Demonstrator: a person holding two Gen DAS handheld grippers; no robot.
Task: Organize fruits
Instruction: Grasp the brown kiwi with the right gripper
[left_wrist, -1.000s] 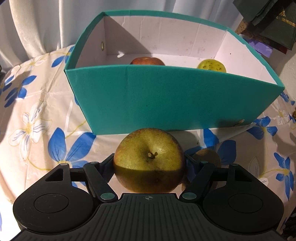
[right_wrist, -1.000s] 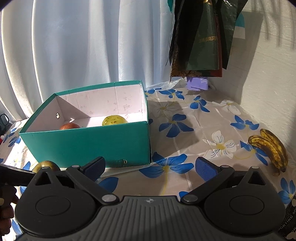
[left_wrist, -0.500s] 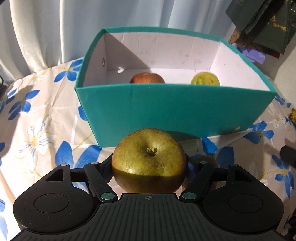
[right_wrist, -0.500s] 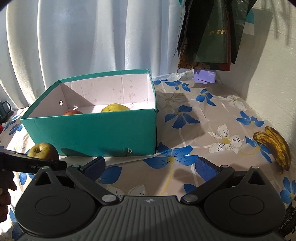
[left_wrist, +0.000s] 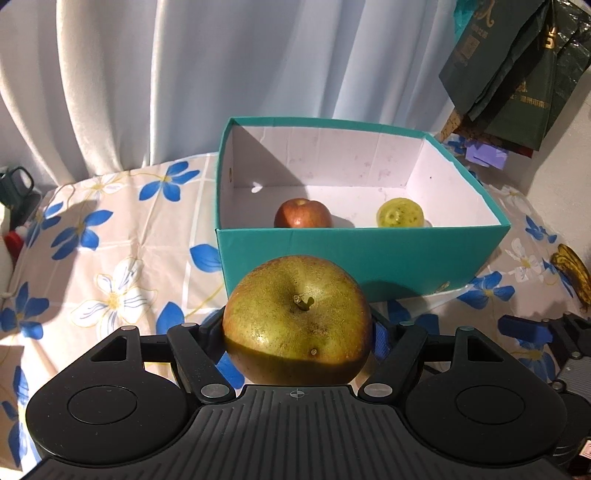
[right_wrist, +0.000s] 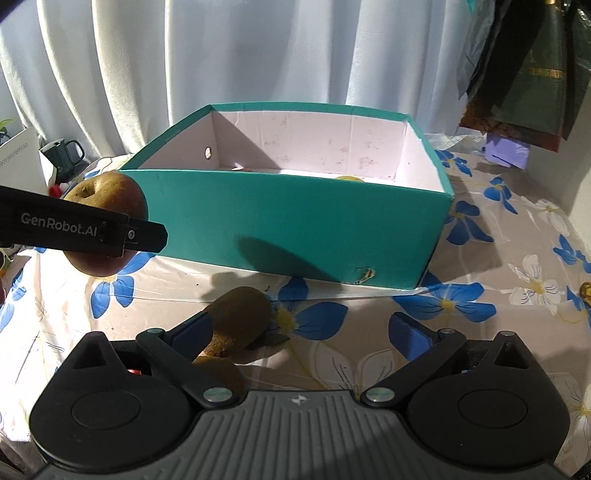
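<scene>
A green-brown apple (left_wrist: 295, 302) sits between the fingers of my left gripper (left_wrist: 297, 332), which is shut on it, in the air in front of the teal box (left_wrist: 362, 258). Inside the box lie a red apple (left_wrist: 303, 216) and a yellow-green fruit (left_wrist: 399, 213). In the right wrist view the same held apple (right_wrist: 107, 192) hangs left of the box (right_wrist: 295, 221), partly behind a black finger (right_wrist: 74, 225). My right gripper (right_wrist: 301, 330) is open low over the cloth. A brown kiwi (right_wrist: 238, 317) lies against its left finger, a second kiwi (right_wrist: 219, 369) just under it.
The table carries a floral cloth (left_wrist: 110, 258). Bananas (left_wrist: 570, 269) lie at its right edge. A dark mug (right_wrist: 62, 155) and a white item stand at the far left. Curtains hang behind, and dark bags (left_wrist: 517, 74) hang at the upper right.
My left gripper has risen with the apple, so the box floor and its fruit show more. My right gripper has swung left and down; the kiwis came into view and the bananas left it.
</scene>
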